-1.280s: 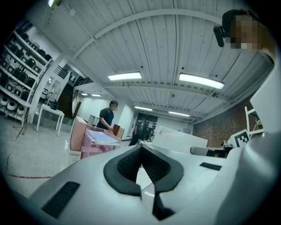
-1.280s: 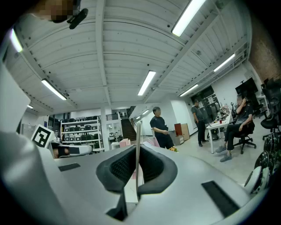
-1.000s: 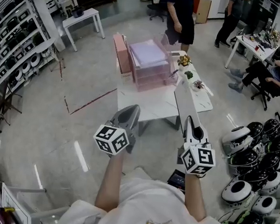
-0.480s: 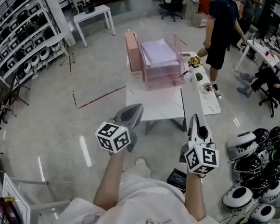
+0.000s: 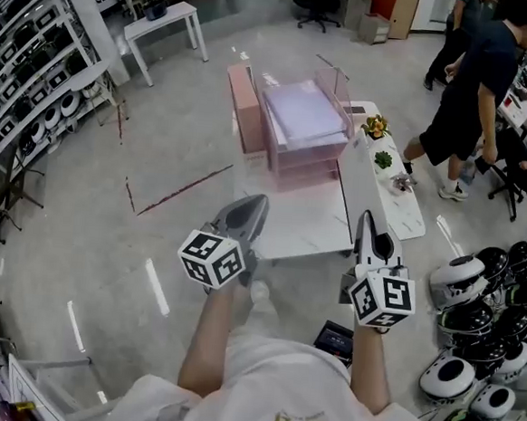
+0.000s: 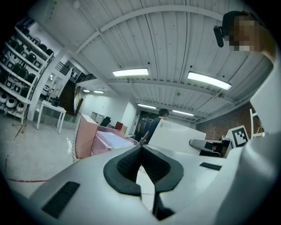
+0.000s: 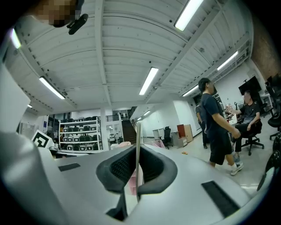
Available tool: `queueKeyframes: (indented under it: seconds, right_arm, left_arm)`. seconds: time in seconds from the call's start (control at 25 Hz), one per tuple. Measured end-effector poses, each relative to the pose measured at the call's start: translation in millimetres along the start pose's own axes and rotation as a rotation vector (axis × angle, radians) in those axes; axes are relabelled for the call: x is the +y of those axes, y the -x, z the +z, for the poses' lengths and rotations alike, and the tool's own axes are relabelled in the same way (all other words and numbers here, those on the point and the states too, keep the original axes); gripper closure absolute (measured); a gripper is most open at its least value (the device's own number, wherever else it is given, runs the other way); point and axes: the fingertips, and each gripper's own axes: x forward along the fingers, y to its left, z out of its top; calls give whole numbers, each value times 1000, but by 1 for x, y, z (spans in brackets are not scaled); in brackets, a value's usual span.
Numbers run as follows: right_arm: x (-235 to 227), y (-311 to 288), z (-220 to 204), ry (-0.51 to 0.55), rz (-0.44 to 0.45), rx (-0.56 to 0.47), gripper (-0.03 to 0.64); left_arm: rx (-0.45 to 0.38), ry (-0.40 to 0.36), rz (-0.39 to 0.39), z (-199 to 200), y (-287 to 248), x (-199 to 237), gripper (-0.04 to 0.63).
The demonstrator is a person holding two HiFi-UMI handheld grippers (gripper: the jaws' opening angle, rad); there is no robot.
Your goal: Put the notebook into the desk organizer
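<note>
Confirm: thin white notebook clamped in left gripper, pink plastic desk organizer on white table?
Wrong gripper: the right gripper view shows the thin white notebook clamped in the right gripper. The pink plastic desk organizer sits on the white table.

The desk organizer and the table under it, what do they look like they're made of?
Desk organizer: probably pink plastic or acrylic; its tray walls look smooth and partly see-through. Table: white top with a slight sheen, perhaps laminate or marble-look stone; from this far the head view cannot settle which.
</note>
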Motion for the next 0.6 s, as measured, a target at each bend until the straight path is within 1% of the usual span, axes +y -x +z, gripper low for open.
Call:
queueKeyframes:
  seconds: [0.2,0.36,0.6]
  right_arm:
    - [2,-91,3,42,-41,17,595]
    - [2,-150,0,66,-75,32,595]
    - [-3,-209,-12,107,-130,76,595]
  left_arm:
    - [35,7,-47,24,-62,69,580]
    - [55,20,-81,37,-103,113,580]
    - [83,55,-159,41,-146,147,580]
